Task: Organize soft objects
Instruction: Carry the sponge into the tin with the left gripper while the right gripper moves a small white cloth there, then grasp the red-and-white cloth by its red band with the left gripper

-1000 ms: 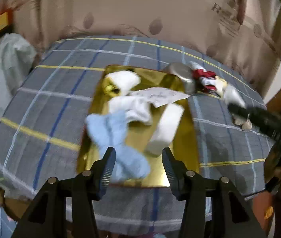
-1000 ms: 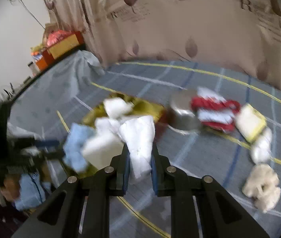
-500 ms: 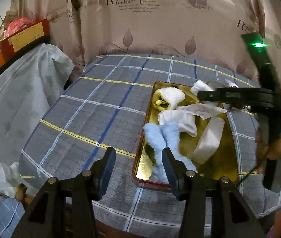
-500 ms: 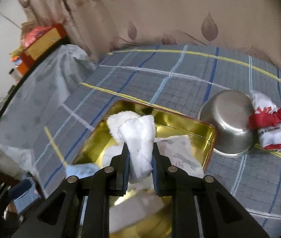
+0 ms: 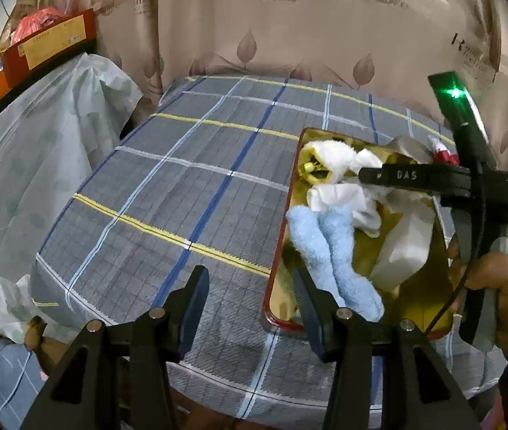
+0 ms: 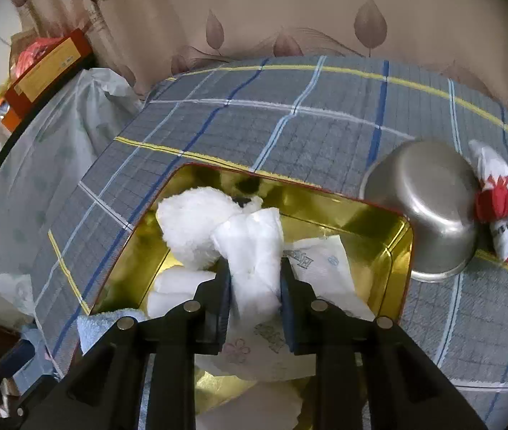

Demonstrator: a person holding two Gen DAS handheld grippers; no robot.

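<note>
A gold tray point(image 5: 282, 247) point(image 6: 390, 251) lies on the plaid table, holding a fluffy white piece point(image 6: 191, 224), a light blue fluffy cloth point(image 5: 329, 254), flat white packets point(image 6: 325, 265) and other white soft items. My right gripper point(image 6: 255, 276) is shut on a white soft roll point(image 6: 254, 251) and holds it low over the tray's middle; its body shows in the left wrist view point(image 5: 411, 177). My left gripper point(image 5: 250, 286) is open and empty, over the table's near edge at the tray's left corner.
An upturned steel bowl point(image 6: 429, 204) stands right of the tray. A red and white sock bundle point(image 6: 504, 208) lies beyond it. A plastic-covered heap point(image 5: 38, 165) and a red box point(image 5: 49, 43) stand left of the table. A curtain hangs behind.
My right gripper has carried the white roll from the table's right side over the tray and lowered it. My left gripper has drawn back and to the left, away from the tray.
</note>
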